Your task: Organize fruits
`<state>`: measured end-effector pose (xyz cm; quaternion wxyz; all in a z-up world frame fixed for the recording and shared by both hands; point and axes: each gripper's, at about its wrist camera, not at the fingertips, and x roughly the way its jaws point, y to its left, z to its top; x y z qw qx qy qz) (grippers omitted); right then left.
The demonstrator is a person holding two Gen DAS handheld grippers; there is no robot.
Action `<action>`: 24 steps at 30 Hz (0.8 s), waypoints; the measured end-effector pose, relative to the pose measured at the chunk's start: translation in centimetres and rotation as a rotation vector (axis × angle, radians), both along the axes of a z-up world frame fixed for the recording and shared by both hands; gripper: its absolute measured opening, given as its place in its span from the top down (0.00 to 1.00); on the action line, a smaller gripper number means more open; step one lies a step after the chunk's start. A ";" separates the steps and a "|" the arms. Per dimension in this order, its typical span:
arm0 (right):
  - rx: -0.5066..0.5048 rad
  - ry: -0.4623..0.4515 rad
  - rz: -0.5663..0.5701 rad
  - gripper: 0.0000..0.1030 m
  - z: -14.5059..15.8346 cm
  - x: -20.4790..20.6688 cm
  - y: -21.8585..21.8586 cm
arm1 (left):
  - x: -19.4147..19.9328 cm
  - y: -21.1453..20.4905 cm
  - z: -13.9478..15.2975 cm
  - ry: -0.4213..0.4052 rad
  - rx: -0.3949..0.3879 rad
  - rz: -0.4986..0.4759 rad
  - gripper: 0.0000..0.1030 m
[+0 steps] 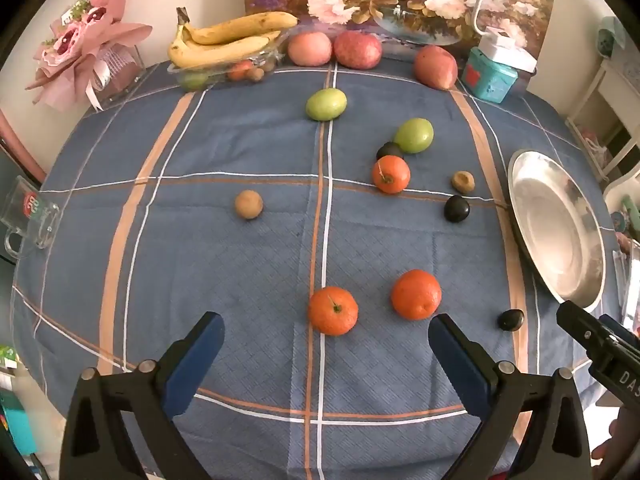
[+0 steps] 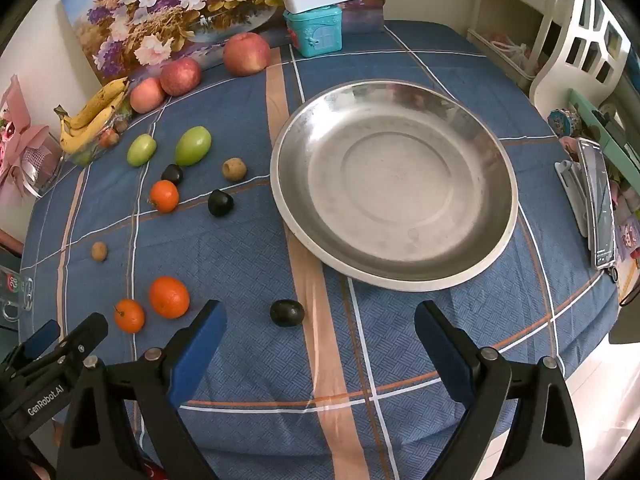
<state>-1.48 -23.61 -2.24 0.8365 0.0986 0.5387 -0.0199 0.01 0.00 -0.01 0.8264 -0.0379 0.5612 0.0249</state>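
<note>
Left wrist view: left gripper (image 1: 326,344) has its fingers spread wide, nothing in them, with 2 oranges (image 1: 333,310) just past the tips at 12 o'clock on the bench (image 1: 240,272). Right gripper (image 2: 320,330) is released too, empty, steel plate (image 2: 394,184) at 1 o'clock, dark plum (image 2: 287,313) near its left finger.

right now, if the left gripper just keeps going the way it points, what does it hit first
Most likely the nearest orange: it sits just beyond the open left gripper, about centred between the fingers, with nothing in the gap before it. Depth is hard to judge through the fisheye, so it might reach the bare tablecloth short of the fruit.
</note>
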 end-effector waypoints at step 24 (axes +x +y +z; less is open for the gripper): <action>0.000 -0.001 0.002 0.08 0.0 0.0 -0.1 | -0.1 0.0 -0.2 0.001 0.002 -0.001 0.00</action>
